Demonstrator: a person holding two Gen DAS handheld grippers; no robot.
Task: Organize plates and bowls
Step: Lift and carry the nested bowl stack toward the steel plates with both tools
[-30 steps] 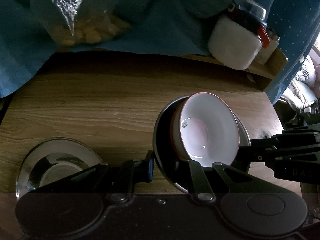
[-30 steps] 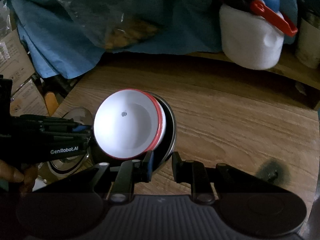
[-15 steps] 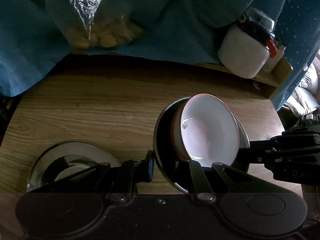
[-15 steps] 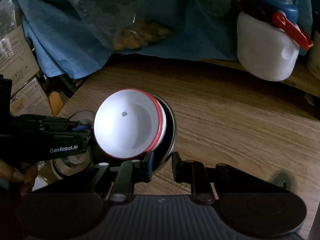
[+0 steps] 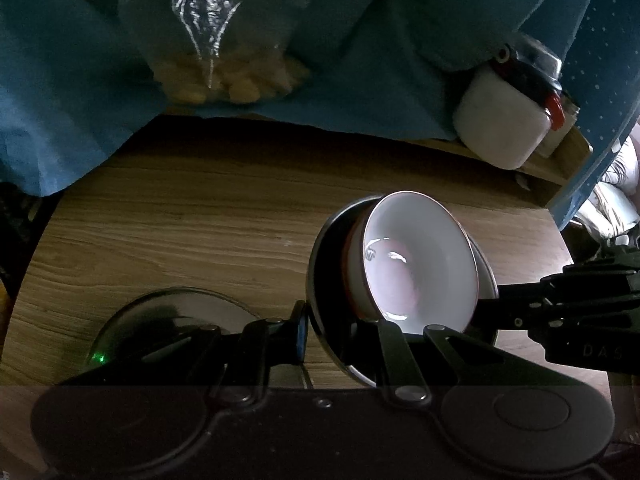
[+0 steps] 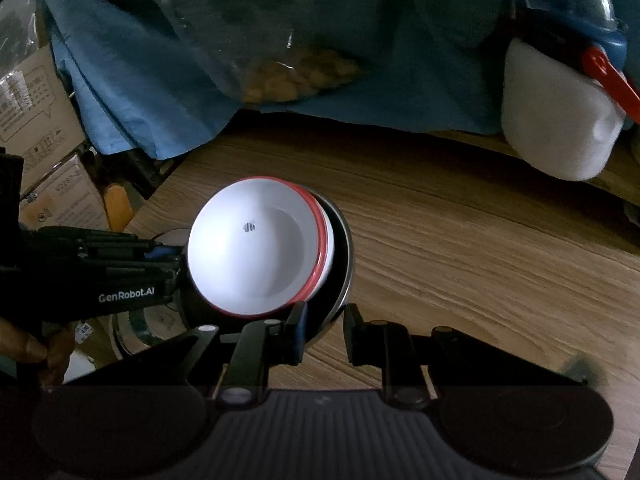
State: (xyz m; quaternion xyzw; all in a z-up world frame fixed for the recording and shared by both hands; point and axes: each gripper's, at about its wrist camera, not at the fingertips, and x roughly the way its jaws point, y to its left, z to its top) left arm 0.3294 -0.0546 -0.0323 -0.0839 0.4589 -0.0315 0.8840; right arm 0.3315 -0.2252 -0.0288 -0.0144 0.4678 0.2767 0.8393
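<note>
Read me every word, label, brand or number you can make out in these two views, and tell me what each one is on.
"GenRobot.AI": white lettering on the black left hand-held gripper, in the right wrist view.
"DAS": faint letters, cut off, on the black right hand-held gripper.
Small dark mark inside the white red-rimmed bowl: unreadable.
Print on the brown cardboard boxes: too blurred.

Wht bowl point(image 6: 256, 256) (red rim)
</note>
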